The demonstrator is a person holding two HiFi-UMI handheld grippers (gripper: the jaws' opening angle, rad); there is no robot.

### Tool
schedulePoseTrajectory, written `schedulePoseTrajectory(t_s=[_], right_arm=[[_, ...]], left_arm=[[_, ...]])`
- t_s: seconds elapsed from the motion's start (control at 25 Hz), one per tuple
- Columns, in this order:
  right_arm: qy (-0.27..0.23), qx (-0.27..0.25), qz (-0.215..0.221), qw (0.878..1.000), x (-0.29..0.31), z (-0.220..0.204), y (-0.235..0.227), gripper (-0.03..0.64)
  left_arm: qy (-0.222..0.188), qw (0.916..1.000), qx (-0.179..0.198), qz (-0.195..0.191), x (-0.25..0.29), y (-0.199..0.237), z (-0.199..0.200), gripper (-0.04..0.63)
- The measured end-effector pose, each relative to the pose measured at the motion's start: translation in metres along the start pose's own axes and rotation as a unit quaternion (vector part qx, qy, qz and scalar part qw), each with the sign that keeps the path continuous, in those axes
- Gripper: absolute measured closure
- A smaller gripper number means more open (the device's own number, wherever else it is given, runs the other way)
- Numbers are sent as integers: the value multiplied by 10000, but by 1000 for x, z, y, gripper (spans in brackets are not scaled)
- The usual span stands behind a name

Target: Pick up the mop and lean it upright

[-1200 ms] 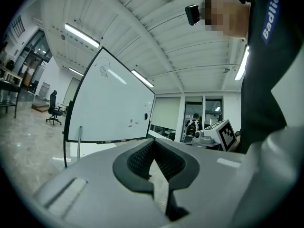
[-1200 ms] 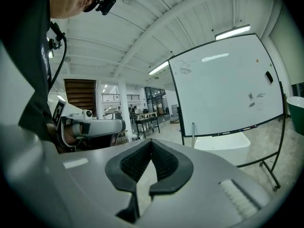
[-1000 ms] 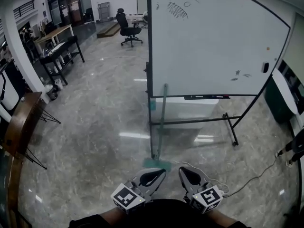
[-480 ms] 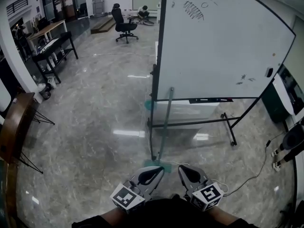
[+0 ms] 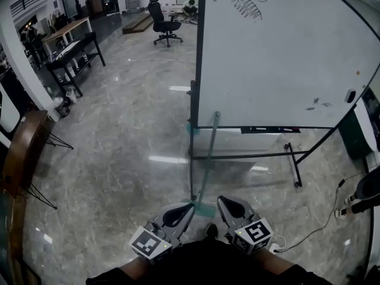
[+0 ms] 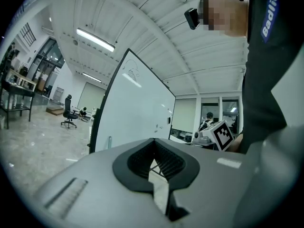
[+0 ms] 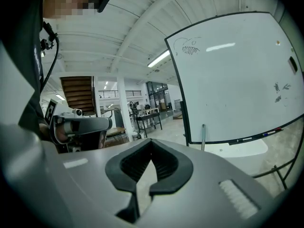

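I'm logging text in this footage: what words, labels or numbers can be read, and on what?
"Badli", cut off at the picture's edge: white print on the person's dark clothing.
Whiteboard: a doodle and small marks, no readable words.
Marker cubes: square patterns, no letters.

Ceiling strip lamps [image 6: 95,39] light the hall brightly and evenly; the polished floor [image 5: 119,135] throws back white glare streaks. Every view bulges fisheye-wise, bending the whiteboard [image 5: 279,58] frame, with black corners. Nearest the lens, my left tongs [image 6: 154,148] look soft.
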State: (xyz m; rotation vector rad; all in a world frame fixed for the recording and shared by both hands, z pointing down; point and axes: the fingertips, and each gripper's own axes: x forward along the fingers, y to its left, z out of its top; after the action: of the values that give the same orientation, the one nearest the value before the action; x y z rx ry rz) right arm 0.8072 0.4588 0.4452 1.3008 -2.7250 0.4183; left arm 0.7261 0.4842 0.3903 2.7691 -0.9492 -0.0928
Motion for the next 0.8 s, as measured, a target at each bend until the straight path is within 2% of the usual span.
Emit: schedulePoseTrajectory(t_s=[0.24, 0.48, 0.64, 0.8], right_arm=[[-45, 84, 261, 9996, 20, 18, -62, 612], [38, 198, 495, 9986, 38, 8, -123, 611], [289, 214, 629, 9974, 48, -1, -142, 609], [296, 225, 740, 9966, 63, -3, -153, 567]], left_arm=[[78, 9986, 92, 521, 52, 20, 5, 575], [101, 9944, 208, 1033, 89, 29, 1, 575], [180, 9929, 187, 1162, 105, 28, -3, 576], [169, 9917, 231, 1250, 116, 29, 2, 575]])
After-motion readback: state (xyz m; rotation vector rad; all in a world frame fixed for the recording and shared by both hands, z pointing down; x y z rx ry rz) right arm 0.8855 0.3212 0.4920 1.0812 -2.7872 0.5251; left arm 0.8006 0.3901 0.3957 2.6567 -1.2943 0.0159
